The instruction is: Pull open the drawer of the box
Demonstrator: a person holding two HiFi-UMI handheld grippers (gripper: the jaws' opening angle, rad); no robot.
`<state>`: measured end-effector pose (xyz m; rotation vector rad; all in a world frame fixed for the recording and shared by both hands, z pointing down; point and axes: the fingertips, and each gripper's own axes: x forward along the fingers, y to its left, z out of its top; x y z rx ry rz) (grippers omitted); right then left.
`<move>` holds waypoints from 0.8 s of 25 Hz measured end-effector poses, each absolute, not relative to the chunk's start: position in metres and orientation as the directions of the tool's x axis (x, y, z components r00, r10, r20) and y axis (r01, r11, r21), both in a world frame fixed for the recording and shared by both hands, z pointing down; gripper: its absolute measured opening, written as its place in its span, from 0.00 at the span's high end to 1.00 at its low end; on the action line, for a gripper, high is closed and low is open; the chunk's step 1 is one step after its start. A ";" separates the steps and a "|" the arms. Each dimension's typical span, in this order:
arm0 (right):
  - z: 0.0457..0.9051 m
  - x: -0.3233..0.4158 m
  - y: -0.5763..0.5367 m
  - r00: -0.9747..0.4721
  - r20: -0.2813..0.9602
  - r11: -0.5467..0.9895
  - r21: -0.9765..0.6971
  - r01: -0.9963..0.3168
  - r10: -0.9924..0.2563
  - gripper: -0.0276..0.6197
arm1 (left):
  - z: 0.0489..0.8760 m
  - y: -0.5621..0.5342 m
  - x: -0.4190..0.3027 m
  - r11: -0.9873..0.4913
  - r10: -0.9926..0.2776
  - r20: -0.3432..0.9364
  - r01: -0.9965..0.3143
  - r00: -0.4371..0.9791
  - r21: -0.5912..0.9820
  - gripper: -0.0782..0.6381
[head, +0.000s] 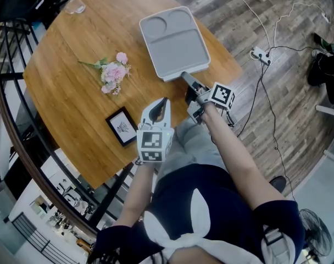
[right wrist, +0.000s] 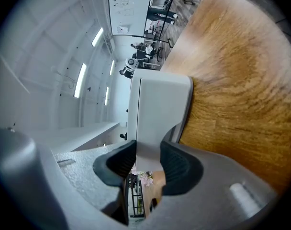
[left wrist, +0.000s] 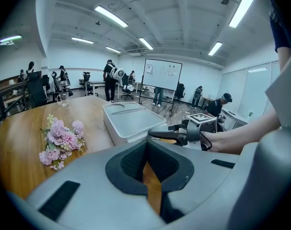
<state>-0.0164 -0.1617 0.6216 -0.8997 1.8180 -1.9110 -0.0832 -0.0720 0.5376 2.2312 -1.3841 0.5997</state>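
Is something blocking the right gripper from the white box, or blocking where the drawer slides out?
Nothing visible. The right gripper is closed on the near edge of the box. The flowers, picture frame and left gripper sit off to the side.

Head view steeply down; gripper views close, low (box (head: 174,45) shared)

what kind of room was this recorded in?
Most likely an open-plan office or lab: a white whiteboard on a stand, black office chairs at desks, and long ceiling strip lights. The work itself is at a round wooden table.
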 end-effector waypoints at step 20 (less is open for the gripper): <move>0.619 -0.011 -0.151 -0.741 0.220 -0.129 -0.975 -0.180 -0.635 0.72 | 0.522 -0.072 -0.085 -0.409 -0.726 0.565 -0.906 0.393 0.105 0.87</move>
